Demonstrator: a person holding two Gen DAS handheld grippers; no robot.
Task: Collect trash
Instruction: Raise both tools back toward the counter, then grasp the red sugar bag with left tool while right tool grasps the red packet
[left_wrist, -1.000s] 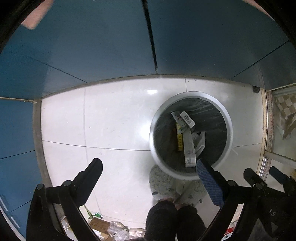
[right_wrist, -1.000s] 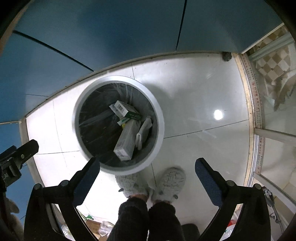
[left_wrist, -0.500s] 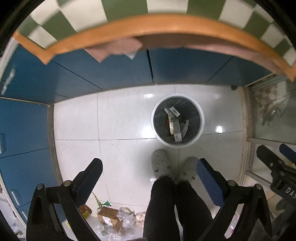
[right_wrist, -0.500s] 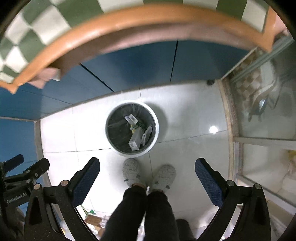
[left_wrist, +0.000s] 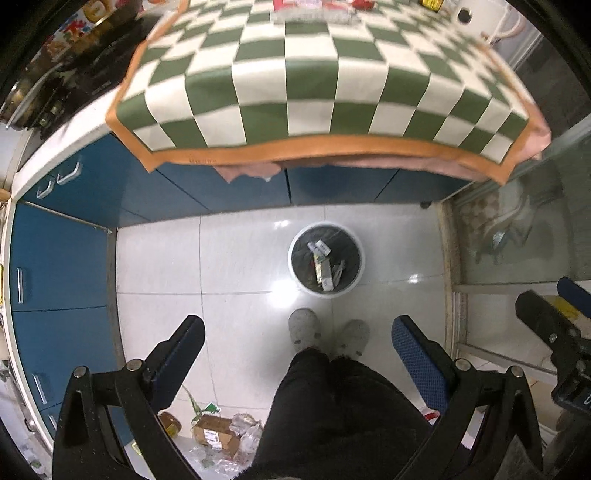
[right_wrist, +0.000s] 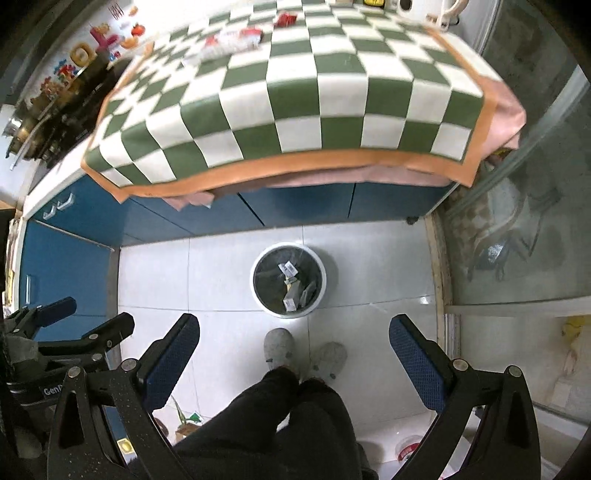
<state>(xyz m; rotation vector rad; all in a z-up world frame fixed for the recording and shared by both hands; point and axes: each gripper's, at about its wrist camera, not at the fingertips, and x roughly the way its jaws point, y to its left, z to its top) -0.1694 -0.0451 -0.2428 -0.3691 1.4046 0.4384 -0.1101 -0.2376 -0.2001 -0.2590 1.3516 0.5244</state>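
A round white trash bin (left_wrist: 359, 271) with a dark liner stands on the white tile floor, with boxes and wrappers (left_wrist: 322, 266) inside; it also shows in the right wrist view (right_wrist: 258, 295). My left gripper (left_wrist: 297, 341) is open and empty, high above the floor. My right gripper (right_wrist: 293, 339) is open and empty, also high above the bin. More trash, red and white wrappers (right_wrist: 236, 40), lies on the green-checked tablecloth (right_wrist: 295, 96) at the far side of the table; it also shows in the left wrist view (left_wrist: 314, 9).
Blue cabinets (left_wrist: 55, 258) run under the table and along the left. The person's legs and grey slippers (left_wrist: 304, 326) stand just before the bin. Loose litter and a cardboard box (left_wrist: 214, 439) lie on the floor at lower left. A glass door (right_wrist: 517, 240) is on the right.
Both grippers have risen well above the bin, from just over its rim to above table height. The checked table top has come into view. Both stay open.
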